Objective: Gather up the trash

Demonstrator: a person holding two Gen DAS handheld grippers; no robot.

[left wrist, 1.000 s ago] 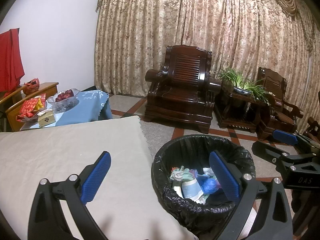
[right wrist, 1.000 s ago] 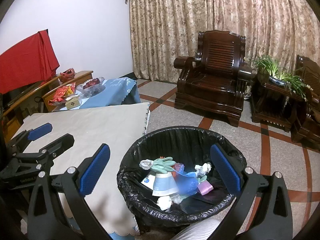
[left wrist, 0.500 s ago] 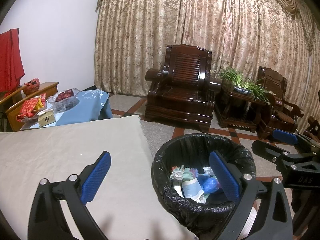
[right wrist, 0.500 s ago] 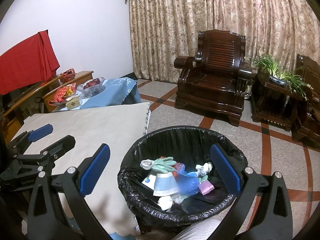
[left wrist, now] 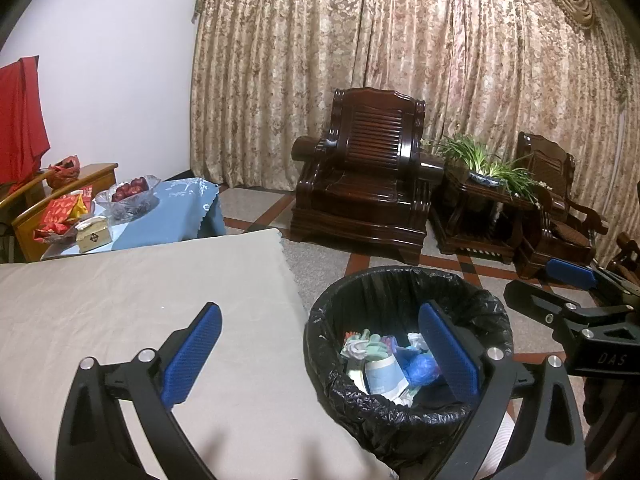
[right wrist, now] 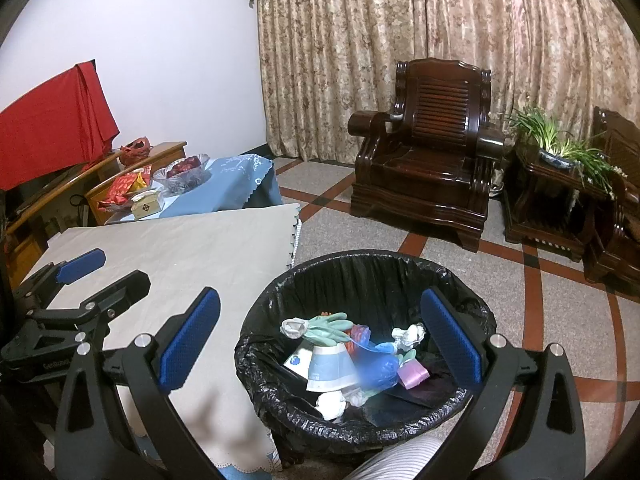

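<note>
Trash sits heaped in the black-lined bin (right wrist: 360, 360) just beside the cloth-covered surface (right wrist: 180, 264): a green glove (right wrist: 332, 326), a paper cup (right wrist: 332, 368), crumpled tissue (right wrist: 408, 336) and a blue wad (right wrist: 380, 366) among it. Your right gripper (right wrist: 320, 340) hovers above the bin mouth with its fingers (right wrist: 188, 344) spread wide and nothing between them; your left gripper (left wrist: 320, 352) hangs over the surface's edge, fingers apart and empty too. The beige cloth shows no litter in either view, so you look to be at the end of a drop-off, perhaps of the whole job. Next, sweep the cameras across the surface and floor for stray pieces; if you find one, approach with the fingers wide and close only once they straddle it.
</note>
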